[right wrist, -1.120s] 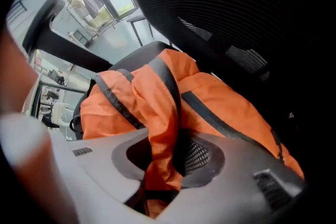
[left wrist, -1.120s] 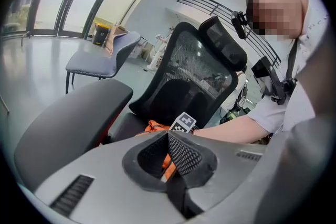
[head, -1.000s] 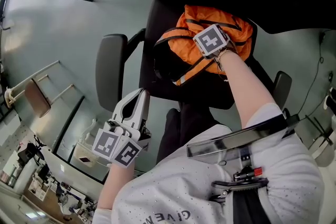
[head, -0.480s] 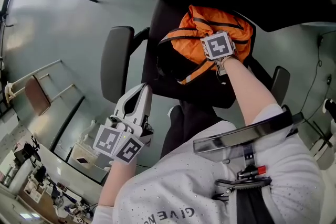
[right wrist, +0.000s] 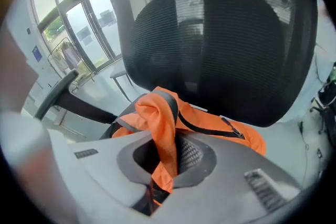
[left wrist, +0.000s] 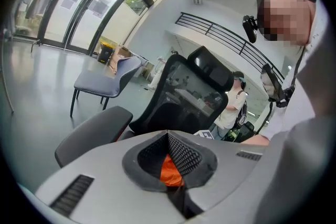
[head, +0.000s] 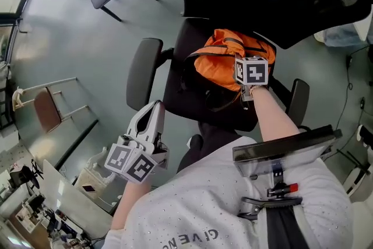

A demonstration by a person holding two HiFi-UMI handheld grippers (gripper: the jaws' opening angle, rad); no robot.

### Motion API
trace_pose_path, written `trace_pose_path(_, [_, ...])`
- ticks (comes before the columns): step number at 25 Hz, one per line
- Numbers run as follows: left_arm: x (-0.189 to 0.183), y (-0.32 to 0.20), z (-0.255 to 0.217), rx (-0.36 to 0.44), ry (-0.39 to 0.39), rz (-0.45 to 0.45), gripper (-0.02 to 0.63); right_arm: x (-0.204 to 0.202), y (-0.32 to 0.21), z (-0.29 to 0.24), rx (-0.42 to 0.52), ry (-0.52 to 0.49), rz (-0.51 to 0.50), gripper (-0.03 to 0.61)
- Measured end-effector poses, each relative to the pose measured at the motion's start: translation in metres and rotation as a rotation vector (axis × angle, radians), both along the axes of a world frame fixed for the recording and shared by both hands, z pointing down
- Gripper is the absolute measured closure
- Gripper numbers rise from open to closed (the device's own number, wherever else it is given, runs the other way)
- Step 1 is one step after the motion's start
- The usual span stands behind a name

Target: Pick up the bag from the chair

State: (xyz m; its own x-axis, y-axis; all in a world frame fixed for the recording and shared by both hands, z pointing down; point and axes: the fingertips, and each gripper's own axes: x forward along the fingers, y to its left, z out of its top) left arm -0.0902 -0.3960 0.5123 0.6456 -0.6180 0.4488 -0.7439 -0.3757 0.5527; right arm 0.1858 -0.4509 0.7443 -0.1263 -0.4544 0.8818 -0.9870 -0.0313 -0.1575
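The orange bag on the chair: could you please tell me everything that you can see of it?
The orange bag looks like thin, crumpled fabric with black straps, grey trim and a dark zip. It lies slumped on the seat of the black chair, before its mesh backrest. The right tool, whose jaws have just been closing, pinches an upstanding fold of its fabric.

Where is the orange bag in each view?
Head view: orange bag upper centre.
Left gripper view: orange patch bottom centre, behind the jaws.
Right gripper view: lower centre, fold pinched in the right hand-held gripper.
Shared landmark: black chair back.
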Motion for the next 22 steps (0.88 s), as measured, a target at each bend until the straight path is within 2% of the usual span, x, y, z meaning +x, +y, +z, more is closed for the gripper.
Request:
trace_pose_path(4, [0.003, -0.005, -0.022, 0.049, 0.048, -0.021, 0.601, -0.007, 0.009, -0.026, 0.029, 0.009, -0.026, 0.552])
trace_pose_path(8, [0.005, -0.006, -0.04, 0.092, 0.058, -0.006, 0.601, -0.017, 0.019, -0.048, 0.024, -0.05, -0.01, 0.554])
trace_pose_path(12, [0.006, -0.009, -0.052, 0.117, 0.053, -0.016, 0.601, -0.015, 0.022, -0.073, 0.037, -0.059, -0.001, 0.554])
trace_pose_path(16, [-0.006, 0.0, -0.058, 0.132, 0.023, -0.049, 0.601, -0.015, 0.031, -0.1, 0.087, -0.107, 0.027, 0.555])
trace_pose_path(22, [-0.032, 0.006, -0.066, 0.149, 0.024, -0.119, 0.601, -0.024, 0.04, -0.125, 0.181, -0.086, 0.028, 0.555])
